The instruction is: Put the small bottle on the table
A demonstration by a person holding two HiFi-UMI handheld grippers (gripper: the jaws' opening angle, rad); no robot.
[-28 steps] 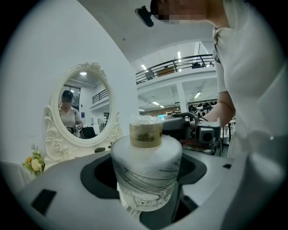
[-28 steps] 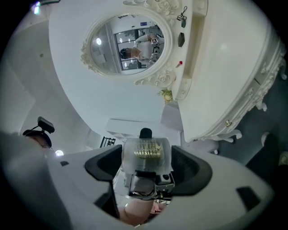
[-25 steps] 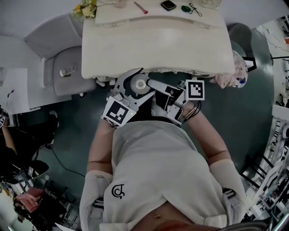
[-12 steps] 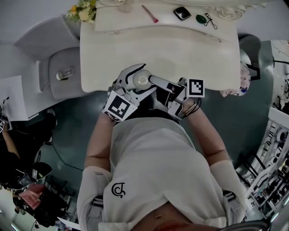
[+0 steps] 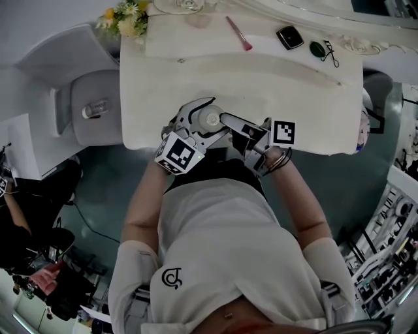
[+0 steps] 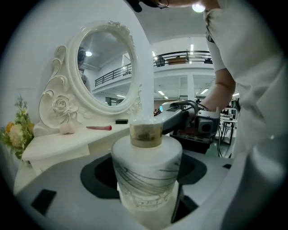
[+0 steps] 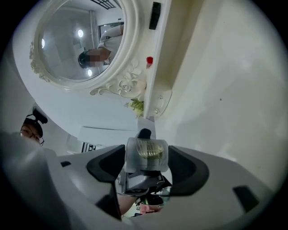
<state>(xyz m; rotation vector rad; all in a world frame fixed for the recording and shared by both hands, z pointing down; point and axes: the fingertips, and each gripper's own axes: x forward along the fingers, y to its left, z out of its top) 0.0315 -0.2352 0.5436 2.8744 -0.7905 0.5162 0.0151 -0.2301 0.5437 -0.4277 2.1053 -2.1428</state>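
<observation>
small bottle, white body, upright, sits over the near edge of the table, in front of the person's white shirt. Whether its base touches the top can't be told. The table is white with a raised back shelf. An oval mirror in a carved white frame stands at the back. A flower bunch is on the shelf's left end, and a pink brush and a black compact lie further right along it.

The left gripper is clamped on the bottle's body, with a pad pressing each side. The right gripper comes in from the right at neck level. Its jaws are closing round the clear cap, which stands between the pads with no firm press showing.
</observation>
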